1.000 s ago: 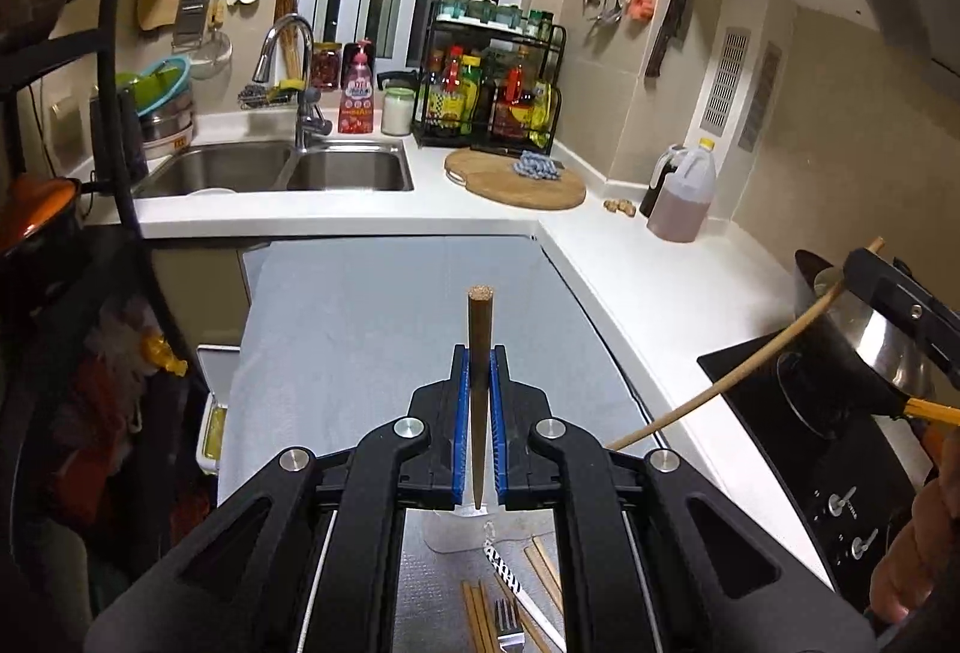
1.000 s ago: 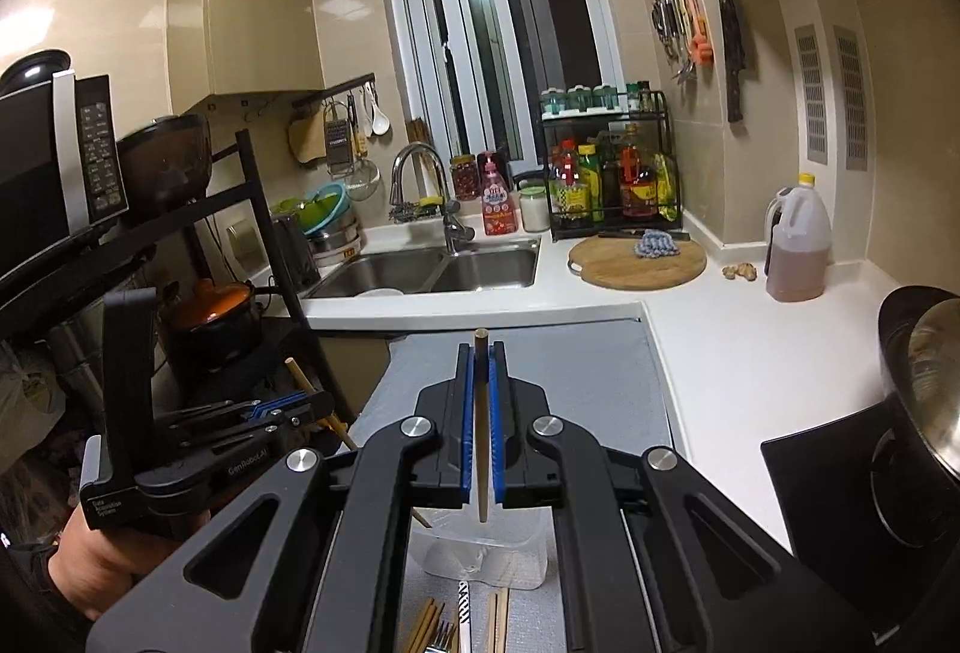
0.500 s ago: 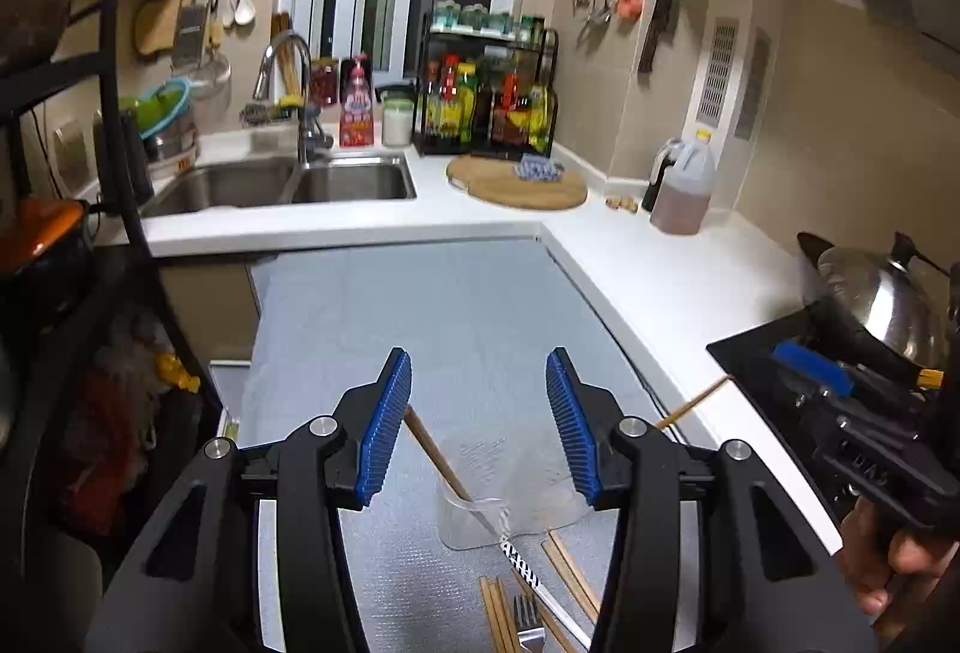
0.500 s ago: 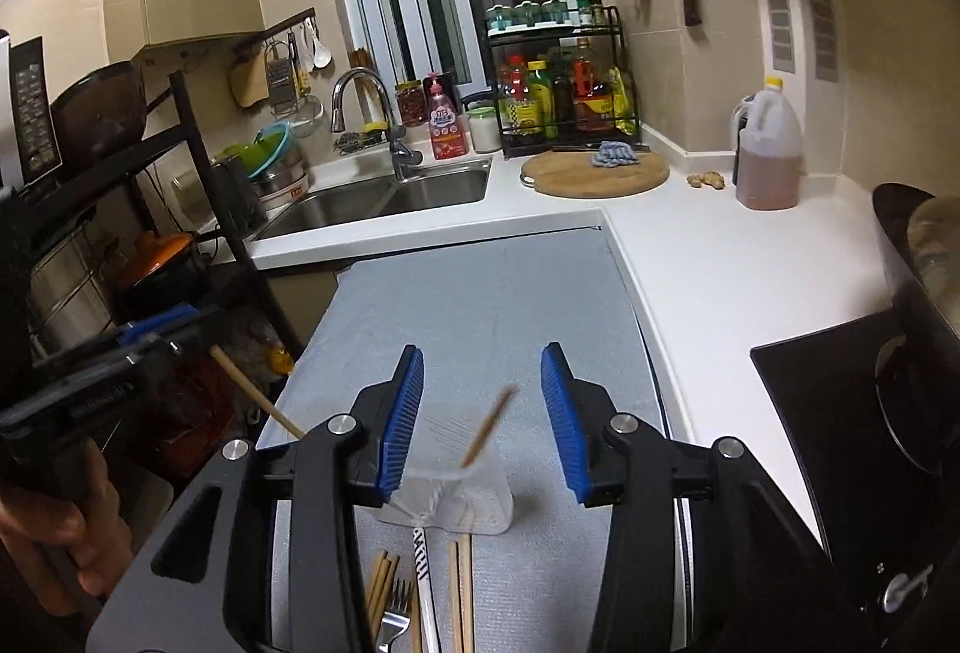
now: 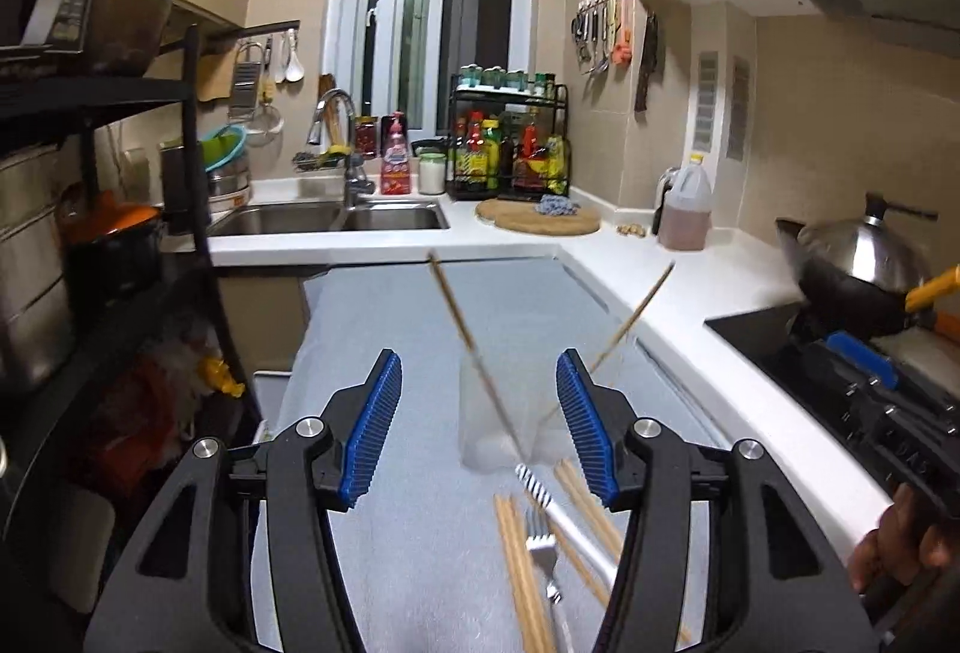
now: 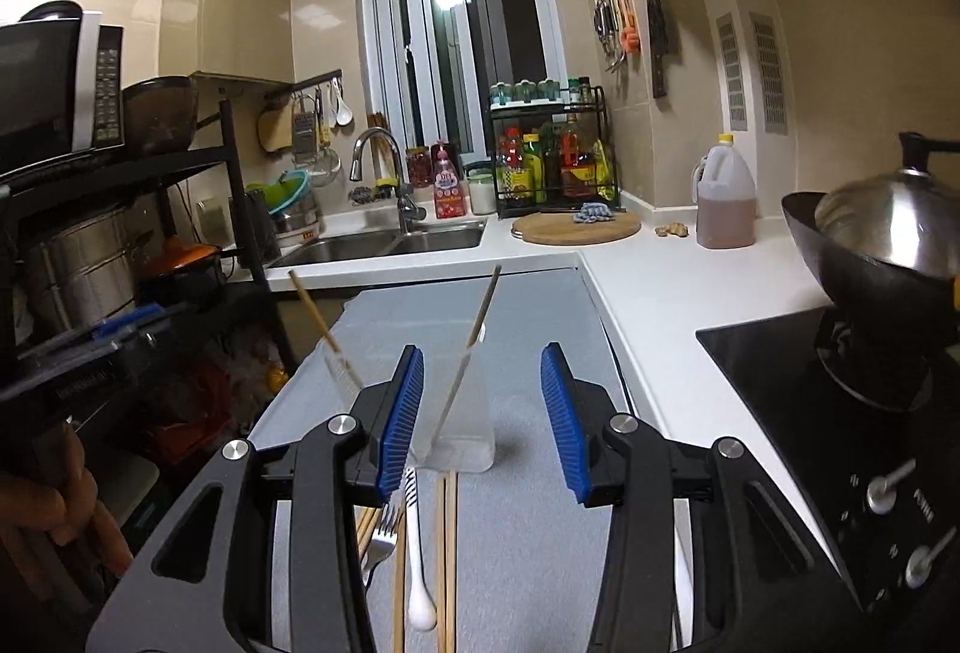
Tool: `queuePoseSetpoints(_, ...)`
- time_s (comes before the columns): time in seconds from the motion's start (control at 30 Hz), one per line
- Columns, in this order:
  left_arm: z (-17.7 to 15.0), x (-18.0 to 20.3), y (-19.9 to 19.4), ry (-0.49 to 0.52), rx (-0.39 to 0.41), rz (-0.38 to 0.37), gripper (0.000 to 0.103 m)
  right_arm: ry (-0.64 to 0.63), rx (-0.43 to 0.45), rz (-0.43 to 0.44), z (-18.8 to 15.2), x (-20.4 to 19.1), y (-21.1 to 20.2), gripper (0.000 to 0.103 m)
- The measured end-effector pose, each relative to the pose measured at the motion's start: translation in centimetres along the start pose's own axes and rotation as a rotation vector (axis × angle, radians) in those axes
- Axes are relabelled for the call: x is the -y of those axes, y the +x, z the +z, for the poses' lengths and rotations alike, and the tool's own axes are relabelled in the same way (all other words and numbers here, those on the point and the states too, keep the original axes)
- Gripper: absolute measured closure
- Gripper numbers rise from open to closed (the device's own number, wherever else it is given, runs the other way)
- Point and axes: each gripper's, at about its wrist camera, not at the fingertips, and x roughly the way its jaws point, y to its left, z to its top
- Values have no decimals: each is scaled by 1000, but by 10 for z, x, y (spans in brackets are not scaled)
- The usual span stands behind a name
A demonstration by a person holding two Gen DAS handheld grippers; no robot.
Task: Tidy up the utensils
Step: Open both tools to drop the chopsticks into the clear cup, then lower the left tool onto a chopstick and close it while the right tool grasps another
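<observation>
A clear plastic cup stands on the grey mat. Two wooden chopsticks lean in it: one to the left, one to the right. In front of the cup lie several loose chopsticks, a fork and a white spoon with a striped handle. My left gripper is open and empty just before the cup. My right gripper is open and empty, also just before the cup.
A white counter runs along the right to a black hob with a wok. A sink, cutting board and oil jug stand at the back. A black rack is at the left.
Both grippers opened and let go of their chopsticks, which now lean in the cup. Both grippers have pulled back and sit lower.
</observation>
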Motion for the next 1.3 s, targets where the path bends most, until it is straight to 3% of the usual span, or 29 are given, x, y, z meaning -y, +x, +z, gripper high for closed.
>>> queuePoseSetpoints(0.13,-46,3,-2,4,-37,-23,58,-22,-19,3,-32,-2,-10,63)
queuePoseSetpoints(0.3,-100,-8,-2,-86,-77,-4,66,28,-128,11,-81,2,-3,67)
queuePoseSetpoints(0.37,-120,-10,0,-105,-109,11,75,16,-160,16,-101,0,1,73)
queuePoseSetpoints(0.47,-143,-10,1,-118,-165,-3,83,40,-211,44,-123,0,9,92)
queuePoseSetpoints(0.73,-174,3,9,-84,-247,-56,89,53,-329,86,-156,-5,33,93)
queuePoseSetpoints(1.1,-193,15,14,-68,-313,-102,94,24,-389,39,-174,-8,44,91)
queuePoseSetpoints(1.3,-194,17,14,-47,-307,-81,94,-21,-391,30,-176,-14,44,90)
